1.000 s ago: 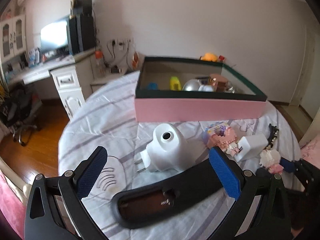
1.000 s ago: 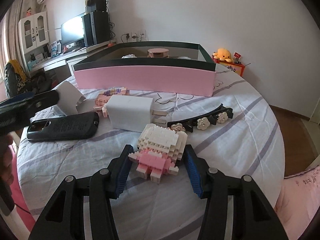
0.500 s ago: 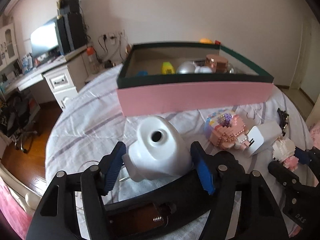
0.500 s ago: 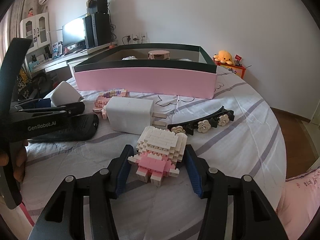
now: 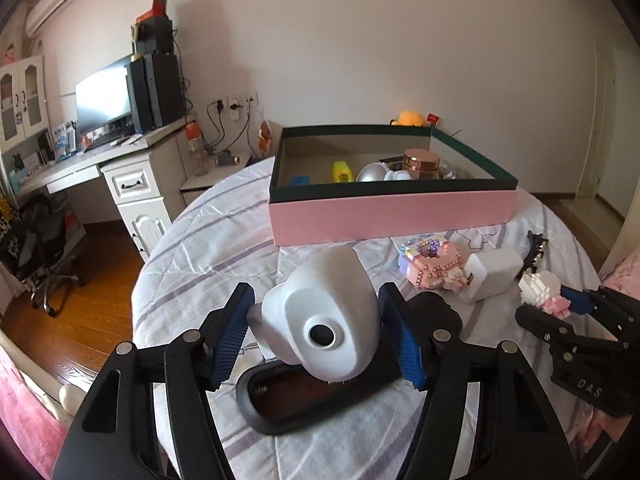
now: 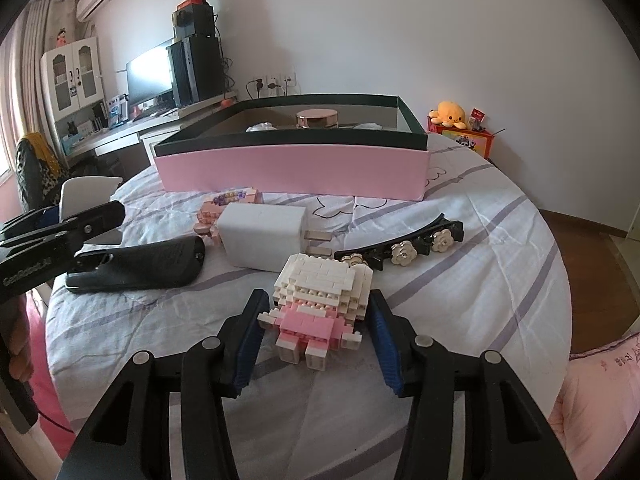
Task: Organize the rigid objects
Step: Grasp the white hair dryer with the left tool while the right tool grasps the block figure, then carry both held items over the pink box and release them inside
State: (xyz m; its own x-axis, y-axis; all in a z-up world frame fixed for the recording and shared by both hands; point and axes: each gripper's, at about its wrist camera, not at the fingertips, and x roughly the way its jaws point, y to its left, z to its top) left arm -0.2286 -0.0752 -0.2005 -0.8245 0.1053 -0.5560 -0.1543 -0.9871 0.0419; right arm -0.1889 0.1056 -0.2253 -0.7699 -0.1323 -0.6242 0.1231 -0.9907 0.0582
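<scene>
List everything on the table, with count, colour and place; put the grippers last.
storage box: 1, pink walls with dark green rim, far side of the table.
items in the box: several, including a yellow bottle, a silver ball and a rose-gold jar.
white plug-in device: 1, white, between the left gripper's fingers.
black case: 1, black, lying left of the charger.
white charger: 1, white, mid-table, prongs pointing right.
pink block toy: 1, pink with coloured studs, in front of the box.
block figure: 1, white and pink, between the right gripper's fingers.
hair clip: 1, black with cream flowers, right of the charger.
left gripper: closed on the white plug-in device.
right gripper: closed on the block figure.
</scene>
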